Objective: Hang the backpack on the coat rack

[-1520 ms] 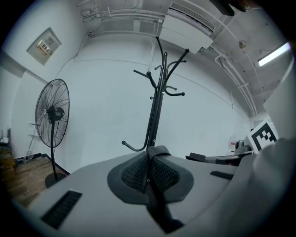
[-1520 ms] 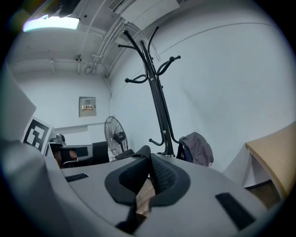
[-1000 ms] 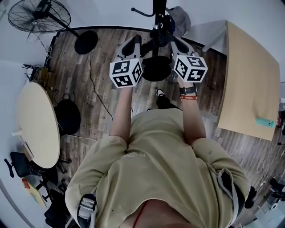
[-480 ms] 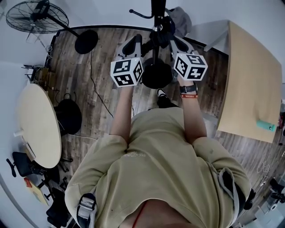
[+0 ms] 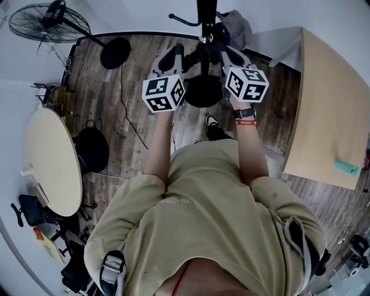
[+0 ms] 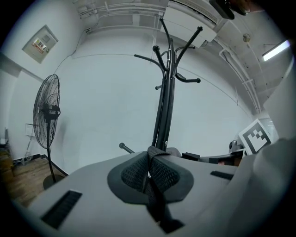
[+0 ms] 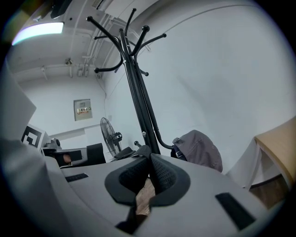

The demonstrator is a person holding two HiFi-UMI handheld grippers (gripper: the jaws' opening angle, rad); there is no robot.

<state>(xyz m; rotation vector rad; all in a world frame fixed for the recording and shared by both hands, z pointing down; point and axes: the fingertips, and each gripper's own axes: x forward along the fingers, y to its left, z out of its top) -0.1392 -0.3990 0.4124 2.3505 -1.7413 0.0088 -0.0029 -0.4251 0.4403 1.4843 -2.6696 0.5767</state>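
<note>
The black coat rack (image 5: 206, 14) stands straight ahead, its round base (image 5: 203, 91) on the wood floor. Its pole and hooks (image 6: 166, 92) fill the left gripper view, and the same coat rack (image 7: 136, 83) rises in the right gripper view. A dark bundle, the backpack (image 5: 209, 47), hangs between both grippers right by the pole. My left gripper (image 5: 173, 55) is shut on its black webbing strap (image 6: 155, 194). My right gripper (image 5: 228, 53) is shut too, with a dark strap (image 7: 138, 151) at its tip. Most of the backpack is hidden.
A grey cloth item (image 7: 199, 150) hangs on a low hook of the rack. A standing fan (image 5: 49, 20) is at the far left. A round table (image 5: 49, 162) and a black bag (image 5: 89, 150) are at left, a wooden table (image 5: 324, 104) at right.
Both grippers have edged slightly forward toward the rack's pole, still shut on the strap. Little else differs.
</note>
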